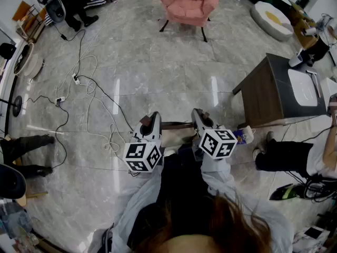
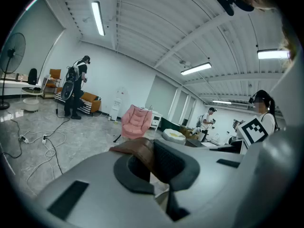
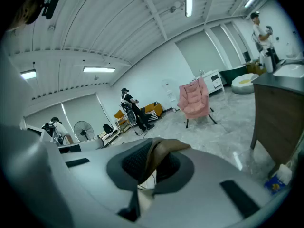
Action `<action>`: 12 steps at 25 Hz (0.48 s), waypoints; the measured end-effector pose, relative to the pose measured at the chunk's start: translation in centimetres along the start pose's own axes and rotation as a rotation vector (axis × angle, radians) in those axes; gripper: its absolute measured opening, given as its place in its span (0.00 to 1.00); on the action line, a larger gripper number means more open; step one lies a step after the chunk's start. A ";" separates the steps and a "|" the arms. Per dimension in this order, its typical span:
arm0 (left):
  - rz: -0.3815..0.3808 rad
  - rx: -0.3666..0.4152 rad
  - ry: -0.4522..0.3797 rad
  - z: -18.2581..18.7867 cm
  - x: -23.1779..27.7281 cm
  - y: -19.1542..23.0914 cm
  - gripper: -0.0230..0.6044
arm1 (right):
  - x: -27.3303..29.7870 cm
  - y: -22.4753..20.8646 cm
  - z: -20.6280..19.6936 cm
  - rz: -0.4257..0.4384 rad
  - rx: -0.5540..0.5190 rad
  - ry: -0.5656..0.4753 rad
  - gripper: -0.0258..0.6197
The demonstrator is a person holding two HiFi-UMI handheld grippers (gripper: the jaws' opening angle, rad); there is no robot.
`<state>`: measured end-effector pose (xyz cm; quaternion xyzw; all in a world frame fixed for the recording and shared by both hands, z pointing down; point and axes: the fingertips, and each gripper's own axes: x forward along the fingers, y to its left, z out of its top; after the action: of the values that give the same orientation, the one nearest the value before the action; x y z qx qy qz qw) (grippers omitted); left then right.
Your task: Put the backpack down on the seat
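Observation:
The pink armchair (image 1: 190, 2) stands across the marble floor, well ahead of me; it also shows in the left gripper view (image 2: 134, 121) and the right gripper view (image 3: 194, 99). I hold the backpack (image 1: 175, 137), tan with a dark body, close in front of me by its brown strap (image 1: 176, 125). My left gripper (image 1: 150, 122) is shut on the strap's left end (image 2: 137, 150). My right gripper (image 1: 199, 116) is shut on its right end (image 3: 164, 150). Most of the bag hangs hidden below the grippers.
A dark wooden table (image 1: 279, 88) stands to the right, with a small bottle (image 1: 243, 136) by its leg. Cables (image 1: 89, 99) trail over the floor at left. A seated person (image 1: 295, 154) is at right, a standing person (image 1: 73, 4) far left, a white cushion (image 1: 271, 19) beyond.

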<state>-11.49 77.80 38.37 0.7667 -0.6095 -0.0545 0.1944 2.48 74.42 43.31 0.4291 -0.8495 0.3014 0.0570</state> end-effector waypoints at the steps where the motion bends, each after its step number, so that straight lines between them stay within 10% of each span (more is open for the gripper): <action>1: 0.003 -0.011 0.002 -0.2 -0.2 0.0 0.06 | -0.2 0.0 -0.1 -0.003 0.002 -0.004 0.06; 12: -0.017 -0.055 0.015 -0.9 0.6 0.3 0.06 | -0.3 -0.3 1.8 -0.046 -0.001 -0.085 0.06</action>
<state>-11.36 77.41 39.43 0.7664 -0.5999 -0.0671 0.2196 3.16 73.47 41.89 0.4609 -0.8413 0.2810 0.0281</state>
